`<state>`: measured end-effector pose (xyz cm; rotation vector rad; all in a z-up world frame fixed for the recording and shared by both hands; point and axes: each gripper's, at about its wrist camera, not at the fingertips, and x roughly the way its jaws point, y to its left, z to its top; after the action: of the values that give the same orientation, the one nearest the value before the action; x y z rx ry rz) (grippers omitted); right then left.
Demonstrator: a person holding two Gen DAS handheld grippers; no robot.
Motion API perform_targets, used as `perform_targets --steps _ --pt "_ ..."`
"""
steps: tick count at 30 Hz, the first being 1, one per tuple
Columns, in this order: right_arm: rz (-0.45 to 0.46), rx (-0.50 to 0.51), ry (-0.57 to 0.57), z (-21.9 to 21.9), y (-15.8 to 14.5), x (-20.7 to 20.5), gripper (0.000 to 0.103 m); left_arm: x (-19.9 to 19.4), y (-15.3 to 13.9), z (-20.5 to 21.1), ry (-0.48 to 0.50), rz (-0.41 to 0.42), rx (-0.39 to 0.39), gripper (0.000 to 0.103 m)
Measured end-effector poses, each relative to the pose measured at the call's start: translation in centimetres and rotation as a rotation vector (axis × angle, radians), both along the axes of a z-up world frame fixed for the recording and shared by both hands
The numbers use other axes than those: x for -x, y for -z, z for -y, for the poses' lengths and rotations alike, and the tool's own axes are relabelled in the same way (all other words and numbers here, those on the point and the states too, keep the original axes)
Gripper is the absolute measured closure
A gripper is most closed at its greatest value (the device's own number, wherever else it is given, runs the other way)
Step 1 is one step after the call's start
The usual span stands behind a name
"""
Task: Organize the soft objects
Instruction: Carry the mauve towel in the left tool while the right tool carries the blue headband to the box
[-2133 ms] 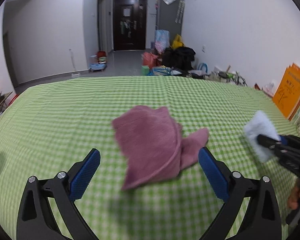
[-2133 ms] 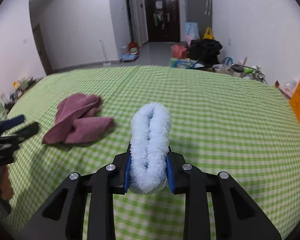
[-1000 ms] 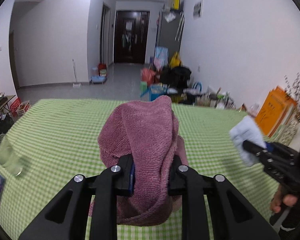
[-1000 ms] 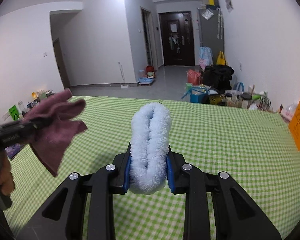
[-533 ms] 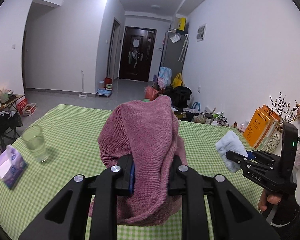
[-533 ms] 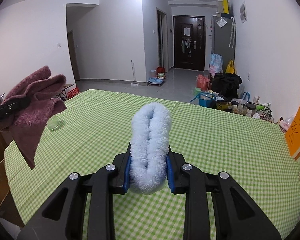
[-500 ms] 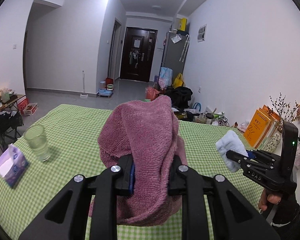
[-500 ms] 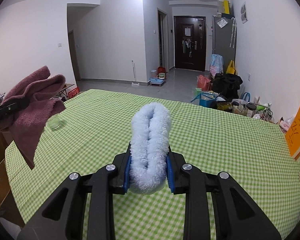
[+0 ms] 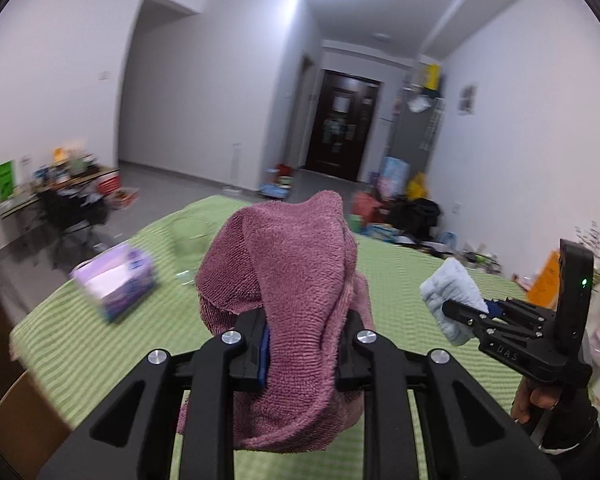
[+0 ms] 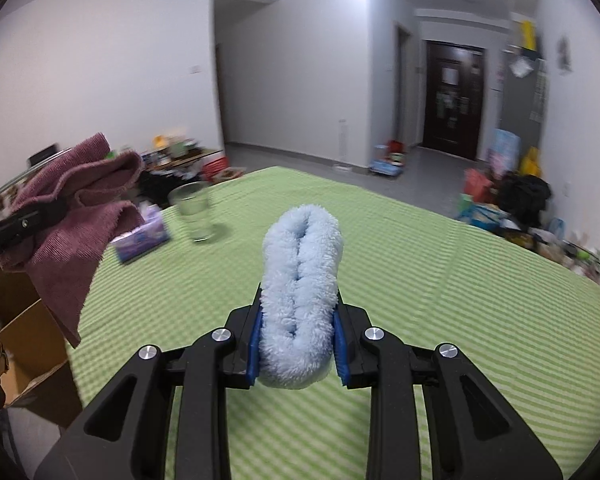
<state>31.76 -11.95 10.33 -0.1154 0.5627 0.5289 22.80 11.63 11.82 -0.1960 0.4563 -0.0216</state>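
Observation:
A mauve terry towel (image 9: 292, 280) hangs bunched between the fingers of my left gripper (image 9: 302, 344), which is shut on it and held above the green checked tablecloth (image 9: 400, 280). The same towel (image 10: 72, 216) shows at the left of the right wrist view, dangling over the table's left end. My right gripper (image 10: 298, 340) is shut on a fluffy light-blue cloth (image 10: 300, 276), also lifted off the table. In the left wrist view that blue cloth (image 9: 452, 296) sits at the right, with a hand (image 9: 536, 404) on the gripper's handle.
A drinking glass (image 10: 196, 212) and a purple tissue pack (image 10: 142, 236) stand near the table's left end. A cardboard box (image 10: 24, 344) sits on the floor below that end. Bags and clutter (image 10: 516, 200) line the far right wall.
Both grippers have swung toward the left with their cloths still held. The glass and tissue pack now appear nearer, and the cardboard box has come into view.

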Motion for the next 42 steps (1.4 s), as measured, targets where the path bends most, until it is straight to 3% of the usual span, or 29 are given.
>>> perform_targets --steps 9,18,23,27,33,39,42 --pt "-0.006 0.023 -0.343 -13.4 2.8 2.3 0.075 9.6 3.4 -11.6 -0.378 -0.041 0.016 0.084" --pt "-0.008 0.092 -0.638 -26.0 4.8 7.6 0.075 20.4 5.2 -20.4 -0.728 -0.062 0.039 0.084" --pt "0.005 0.138 -0.79 -31.9 5.7 11.2 0.075 25.5 7.0 -23.9 -0.869 -0.099 0.05 0.084" --pt "0.008 0.156 -0.879 -35.3 6.4 14.1 0.075 28.3 7.7 -25.5 -0.935 -0.12 0.07 0.084" --pt "-0.01 0.181 -0.941 -38.3 7.7 16.1 0.075 29.5 8.1 -25.7 -0.972 -0.114 0.071 0.084" --pt "-0.02 0.187 -0.947 -38.6 7.7 16.2 0.075 28.1 9.3 -26.3 -0.972 -0.152 0.087 0.084" --pt "-0.057 0.269 -0.961 -39.7 8.7 16.5 0.073 27.8 10.8 -27.3 -0.984 -0.215 0.138 0.083"
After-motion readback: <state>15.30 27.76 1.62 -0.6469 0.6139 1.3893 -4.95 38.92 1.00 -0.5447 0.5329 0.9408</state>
